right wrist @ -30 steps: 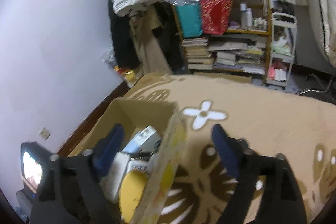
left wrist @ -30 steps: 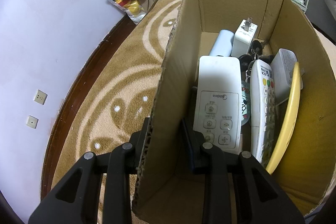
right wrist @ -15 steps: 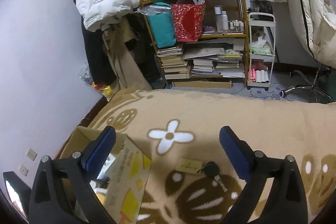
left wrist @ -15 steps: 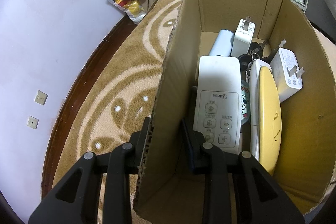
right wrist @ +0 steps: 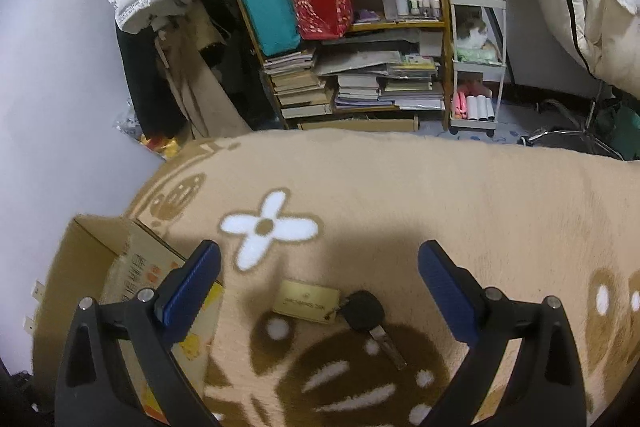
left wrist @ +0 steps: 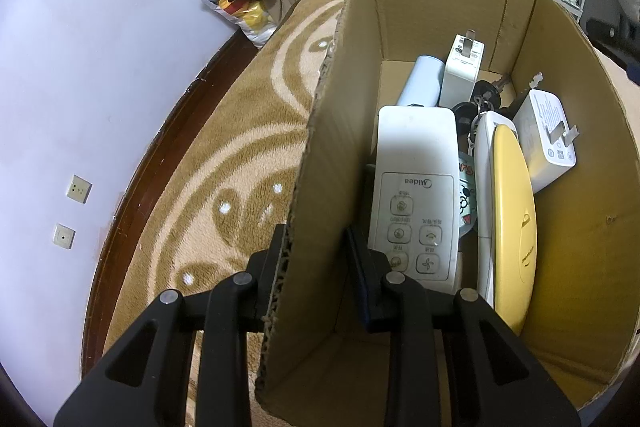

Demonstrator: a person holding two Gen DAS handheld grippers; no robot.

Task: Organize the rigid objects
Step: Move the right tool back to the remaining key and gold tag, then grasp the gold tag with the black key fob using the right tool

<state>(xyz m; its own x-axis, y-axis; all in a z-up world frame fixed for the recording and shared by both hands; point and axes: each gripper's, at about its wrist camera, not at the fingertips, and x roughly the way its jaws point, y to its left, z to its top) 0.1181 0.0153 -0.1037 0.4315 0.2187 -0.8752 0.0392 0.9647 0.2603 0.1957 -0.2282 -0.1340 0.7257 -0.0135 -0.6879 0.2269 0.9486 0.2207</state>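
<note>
Fleecy tan blanket (right wrist: 400, 195) with brown and white flower shapes covers the surface, a cluttered bookshelf (right wrist: 360, 39) behind it. Near its front edge lies one key (right wrist: 370, 319) with a black plastic head and metal blade, joined to one flat rectangular brass-coloured tag (right wrist: 306, 301). The right gripper (right wrist: 320, 287) hangs above them, its blue-padded fingers spread wide, key and tag between them. At the blanket's left edge stands one corrugated cardboard box (left wrist: 448, 7); the left gripper (left wrist: 316, 267) pinches its left wall. Inside lie two white remotes (left wrist: 416, 187), two white plug adapters (left wrist: 548, 143), one smooth yellow oval case (left wrist: 514, 227), one pale blue cylinder (left wrist: 422, 81) and dark keys (left wrist: 480, 99).
</note>
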